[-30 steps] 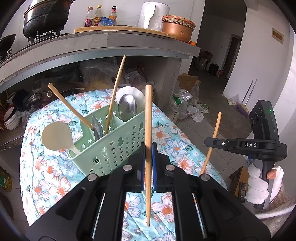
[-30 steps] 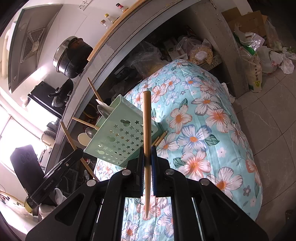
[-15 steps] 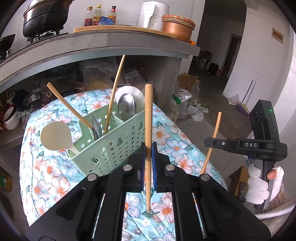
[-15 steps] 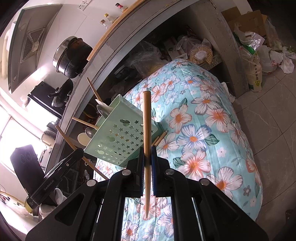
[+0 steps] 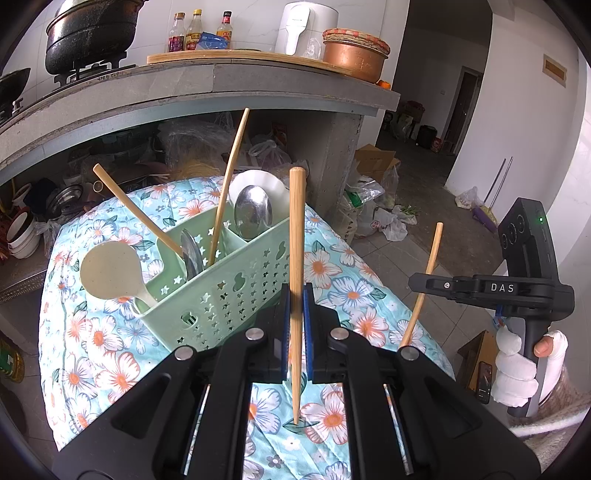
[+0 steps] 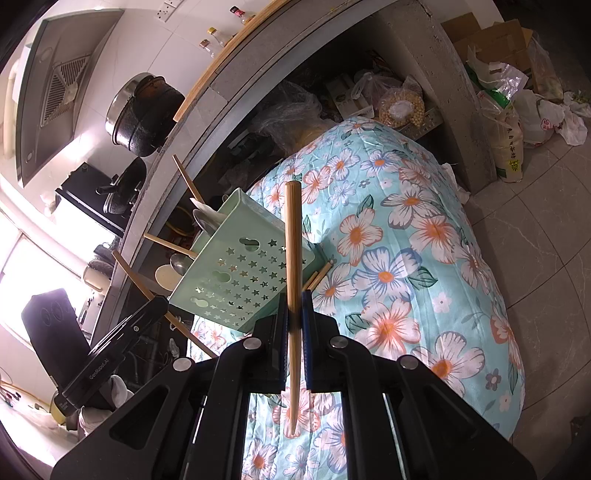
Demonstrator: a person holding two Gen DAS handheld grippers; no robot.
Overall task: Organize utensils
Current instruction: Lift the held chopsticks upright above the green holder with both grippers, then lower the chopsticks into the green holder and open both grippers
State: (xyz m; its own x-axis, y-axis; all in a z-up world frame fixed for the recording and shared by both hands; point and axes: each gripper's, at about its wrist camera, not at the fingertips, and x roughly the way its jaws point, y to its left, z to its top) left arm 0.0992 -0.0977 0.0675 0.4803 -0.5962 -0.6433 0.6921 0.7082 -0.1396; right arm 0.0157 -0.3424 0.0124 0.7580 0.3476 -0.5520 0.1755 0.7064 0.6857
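Change: the left chopstick [image 5: 296, 258] has risen through the frame; its tip now hangs higher above the floral cloth [image 5: 92, 332].
Left gripper [image 5: 296, 332]: clamped on that chopstick, upright, blunt end up.
Right gripper [image 6: 294, 332]: clamped on the right chopstick [image 6: 293, 277], upright, beside the green caddy [image 6: 240, 273].

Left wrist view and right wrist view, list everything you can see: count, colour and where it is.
utensil caddy: one, pale green, on the floral cloth
floral cloth: one, light blue with white and orange flowers, over the table
chopsticks in the caddy: two, light wood, leaning out of the compartments
metal spoons: two, silver, bowls up in the caddy
rice paddle: one, cream, at the caddy's left end
loose chopsticks: two, wooden, flat on the cloth beside the caddy
black pot: one, on the counter burner
bottles: three, on the counter
left gripper: black, jaws shut on a chopstick
right gripper: black, jaws shut on another chopstick
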